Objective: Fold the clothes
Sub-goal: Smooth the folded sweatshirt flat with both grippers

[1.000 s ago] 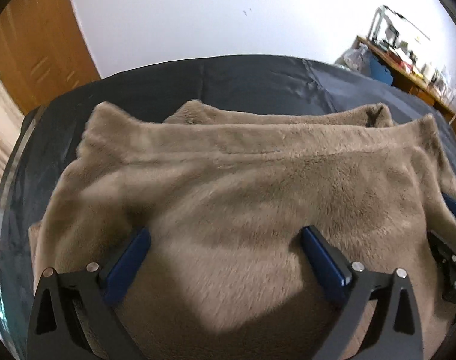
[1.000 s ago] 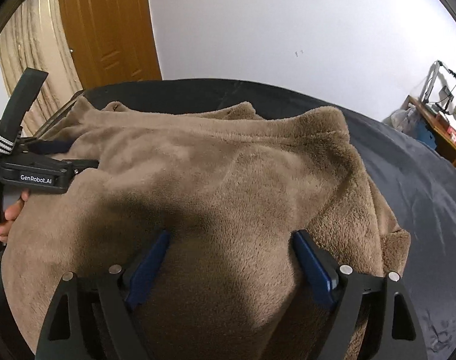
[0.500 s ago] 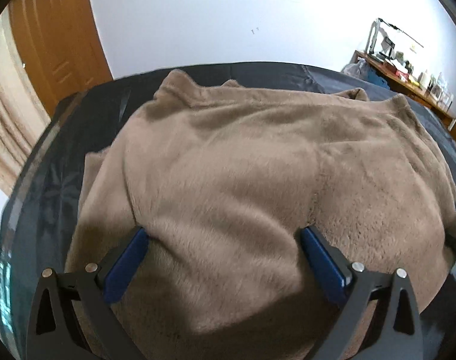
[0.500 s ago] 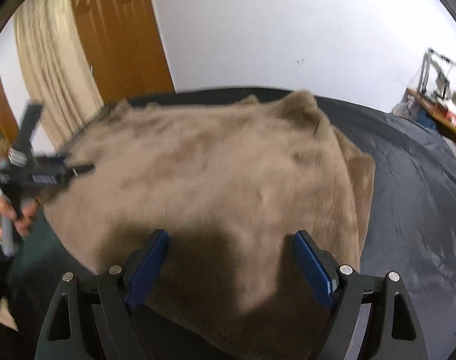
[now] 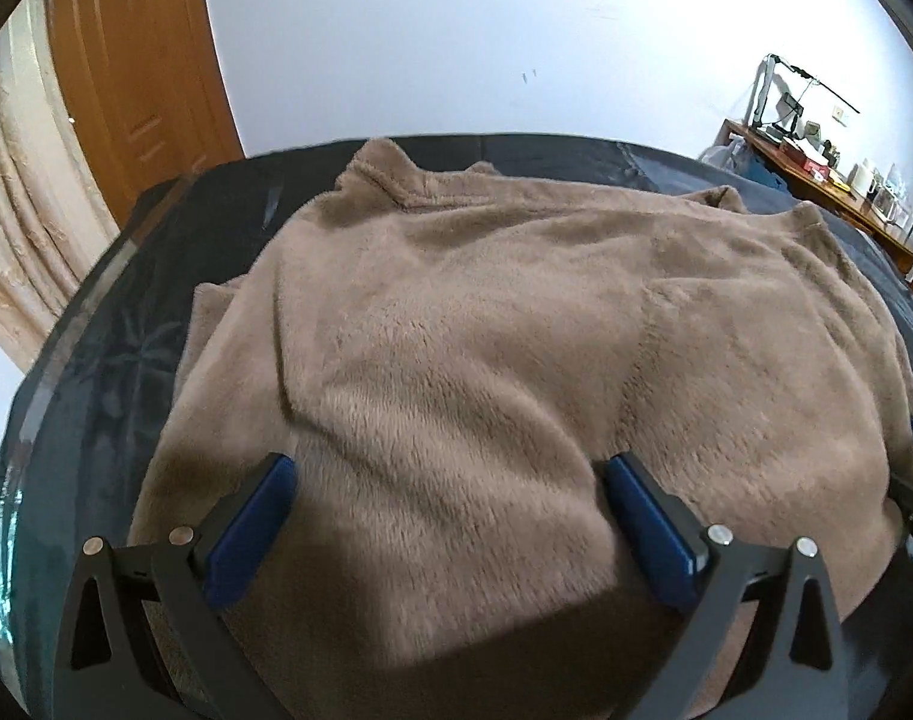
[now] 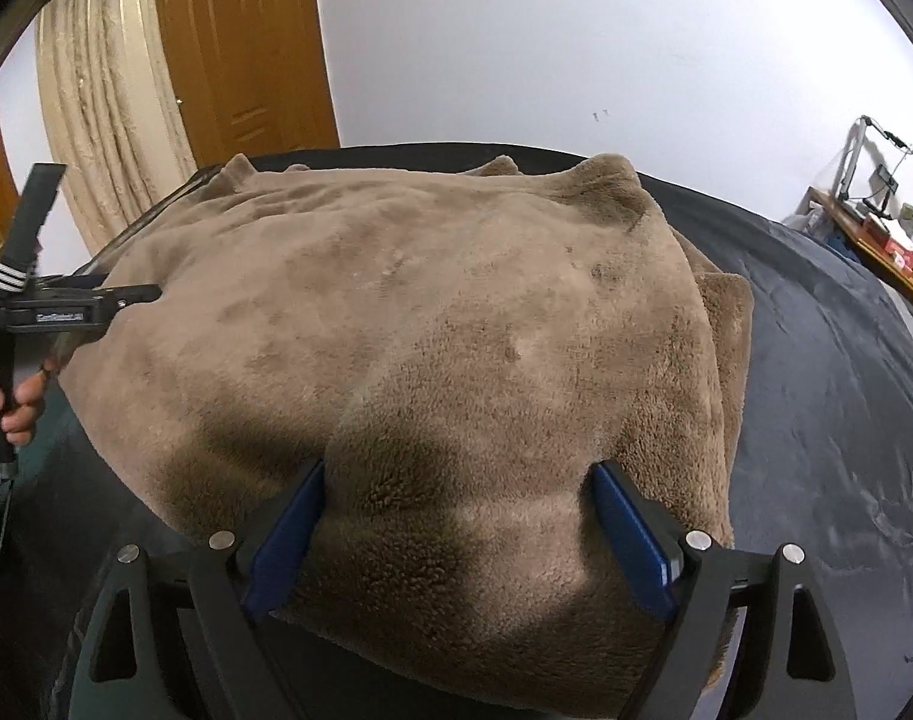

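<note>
Garment: a thick tan fleece garment (image 5: 516,360), plush and matted in patches, lying in layers on a dark sheet (image 6: 828,372) — a lower layer shows along its right edge in the right wrist view.
Far edge: two small humps stick up at the far corners, with a seam band running near the left one.
Surface: broad soft ridges and a shallow crease across the middle; the near part lies in shadow.
Left gripper (image 5: 450,474): blue pads spread wide, fleece bulging between them; whether the pads press on it cannot be told.
Right gripper (image 6: 459,480): jaws spread wide, having just eased slightly wider, with a mound of fleece filling the gap; grip cannot be told.
Hand (image 6: 12,402): wraps the left gripper's handle at the left edge of the right wrist view.
Writing: a white label on the left gripper's side — too blurred to read.
Room: a wooden door (image 6: 240,42), a pale curtain (image 6: 102,96), a cluttered desk (image 5: 816,174).
</note>
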`<action>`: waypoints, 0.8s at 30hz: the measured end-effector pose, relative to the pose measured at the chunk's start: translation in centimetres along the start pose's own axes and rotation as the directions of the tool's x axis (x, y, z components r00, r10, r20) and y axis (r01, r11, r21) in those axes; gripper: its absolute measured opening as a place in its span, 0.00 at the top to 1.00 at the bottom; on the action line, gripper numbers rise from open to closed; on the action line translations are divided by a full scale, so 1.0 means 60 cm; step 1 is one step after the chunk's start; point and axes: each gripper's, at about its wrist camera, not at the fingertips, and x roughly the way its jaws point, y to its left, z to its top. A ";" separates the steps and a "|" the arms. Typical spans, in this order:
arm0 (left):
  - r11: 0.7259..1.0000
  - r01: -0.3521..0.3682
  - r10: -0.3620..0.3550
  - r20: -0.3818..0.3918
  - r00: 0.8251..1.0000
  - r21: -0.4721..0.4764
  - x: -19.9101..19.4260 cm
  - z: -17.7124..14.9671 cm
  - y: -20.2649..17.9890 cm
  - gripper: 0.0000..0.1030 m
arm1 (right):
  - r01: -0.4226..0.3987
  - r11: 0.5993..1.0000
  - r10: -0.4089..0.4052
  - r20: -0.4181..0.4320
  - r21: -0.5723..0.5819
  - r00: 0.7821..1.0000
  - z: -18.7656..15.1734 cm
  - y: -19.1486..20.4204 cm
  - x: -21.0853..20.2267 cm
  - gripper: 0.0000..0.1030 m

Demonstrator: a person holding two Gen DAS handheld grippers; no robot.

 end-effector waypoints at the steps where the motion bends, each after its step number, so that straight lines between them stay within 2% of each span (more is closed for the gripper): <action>1: 1.000 -0.006 0.006 0.012 1.000 0.002 -0.007 -0.004 -0.001 0.00 | 0.002 1.000 -0.002 0.000 0.001 1.000 0.000 0.000 0.000 0.13; 4: 1.000 -0.007 0.008 0.047 0.999 -0.014 -0.028 -0.018 -0.003 0.00 | 0.004 1.000 -0.004 0.000 0.006 1.000 0.001 0.002 0.000 0.12; 8: 0.998 0.047 -0.043 0.078 0.996 -0.047 -0.043 -0.031 -0.007 0.00 | 0.009 1.000 -0.009 0.000 0.013 1.000 0.001 0.003 0.000 0.12; 18: 1.000 0.013 -0.015 0.092 0.996 0.018 -0.034 -0.051 -0.024 0.00 | 0.019 1.000 -0.019 -0.002 0.023 1.000 0.002 0.005 0.000 0.11; 24: 1.000 -0.003 0.001 0.102 0.995 0.021 -0.026 -0.057 -0.028 0.00 | 0.019 0.999 -0.019 -0.002 0.029 1.000 0.003 0.006 0.000 0.11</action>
